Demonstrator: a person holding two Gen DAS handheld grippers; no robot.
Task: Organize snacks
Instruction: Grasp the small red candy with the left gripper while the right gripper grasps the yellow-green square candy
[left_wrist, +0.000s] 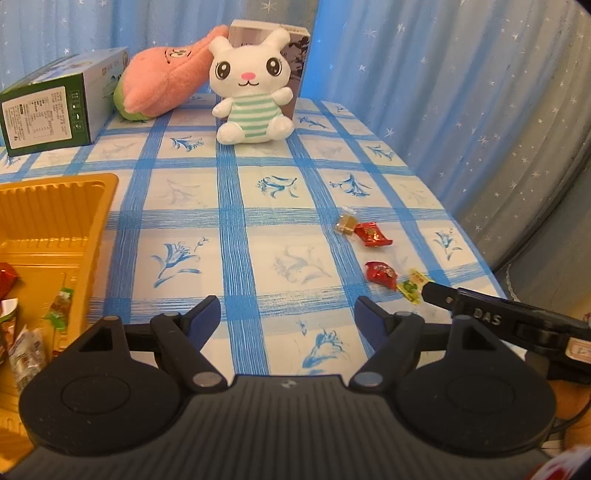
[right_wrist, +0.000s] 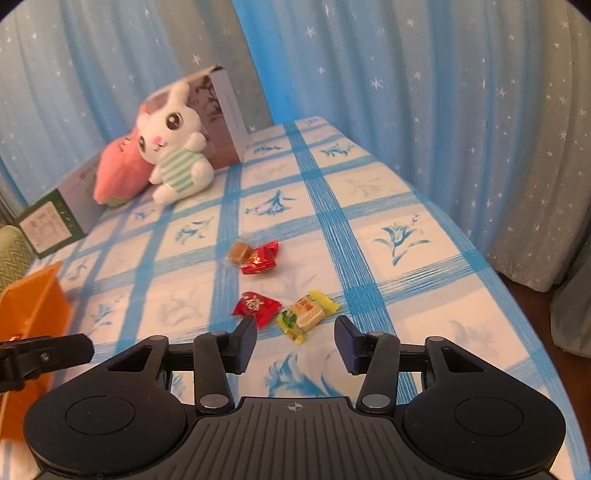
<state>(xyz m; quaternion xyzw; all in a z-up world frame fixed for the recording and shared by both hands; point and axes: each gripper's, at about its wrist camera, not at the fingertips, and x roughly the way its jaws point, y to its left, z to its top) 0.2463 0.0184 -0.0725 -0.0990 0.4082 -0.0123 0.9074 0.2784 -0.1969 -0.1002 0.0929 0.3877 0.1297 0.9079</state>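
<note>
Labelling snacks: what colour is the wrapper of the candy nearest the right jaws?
Yellow with green print, clearest in the right wrist view: the yellow candy.

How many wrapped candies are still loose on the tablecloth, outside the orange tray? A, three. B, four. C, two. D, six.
B: the right wrist view shows a brown candy, two red candies and a yellow-green candy lying on the tablecloth.

Both wrist cams sit close above the table (left_wrist: 258, 229), tilted down past own fingers; shared: sweets (right_wrist: 255, 306), toy rabbit (left_wrist: 251, 88), probably same box.
</note>
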